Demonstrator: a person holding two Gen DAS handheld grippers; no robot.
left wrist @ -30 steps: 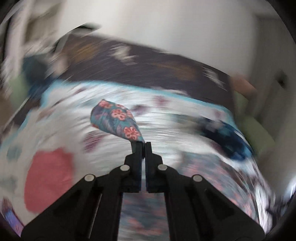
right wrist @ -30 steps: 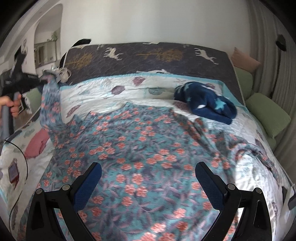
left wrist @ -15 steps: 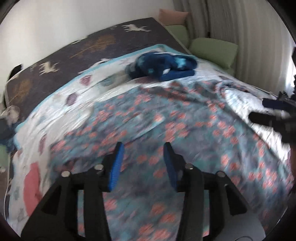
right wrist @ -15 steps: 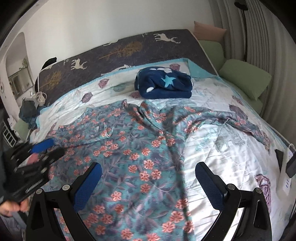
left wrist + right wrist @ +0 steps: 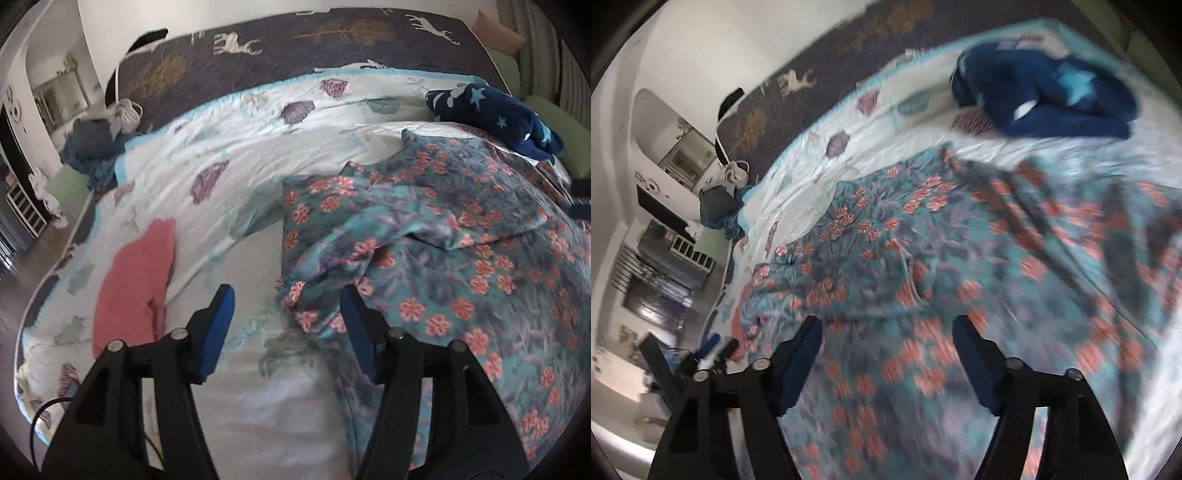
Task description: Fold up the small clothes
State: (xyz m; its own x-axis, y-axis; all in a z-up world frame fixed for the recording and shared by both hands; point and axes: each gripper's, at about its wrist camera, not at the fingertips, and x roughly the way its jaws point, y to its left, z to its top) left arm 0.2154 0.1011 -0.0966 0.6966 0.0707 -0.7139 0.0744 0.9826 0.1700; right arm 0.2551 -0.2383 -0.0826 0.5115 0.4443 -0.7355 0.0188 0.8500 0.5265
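Note:
A teal garment with coral flowers [image 5: 443,258] lies spread over the white quilt [image 5: 240,155], its left sleeve folded back onto the body. My left gripper [image 5: 286,321] hangs low over the garment's bunched left edge. Its jaws are opening; the cloth lies under and beside the right pad [image 5: 356,332], unpressed. In the blurred right wrist view my right gripper [image 5: 888,339] hovers over the flowered garment [image 5: 960,258]. Its jaws are closing, with cloth below them and nothing pinched. The left gripper [image 5: 713,350] shows at the lower left there.
A pink garment [image 5: 136,280] lies flat at the quilt's left. A navy star-print garment [image 5: 498,114] sits bundled at the far right. A dark heap of clothes [image 5: 92,144] and a white cable rest at the bed's far left corner. Green pillows [image 5: 546,110] line the right side.
My left gripper let go of the raised flowered sleeve, opened and dropped to the garment's left edge. The sleeve now lies folded on the body. My right gripper swung left and narrowed.

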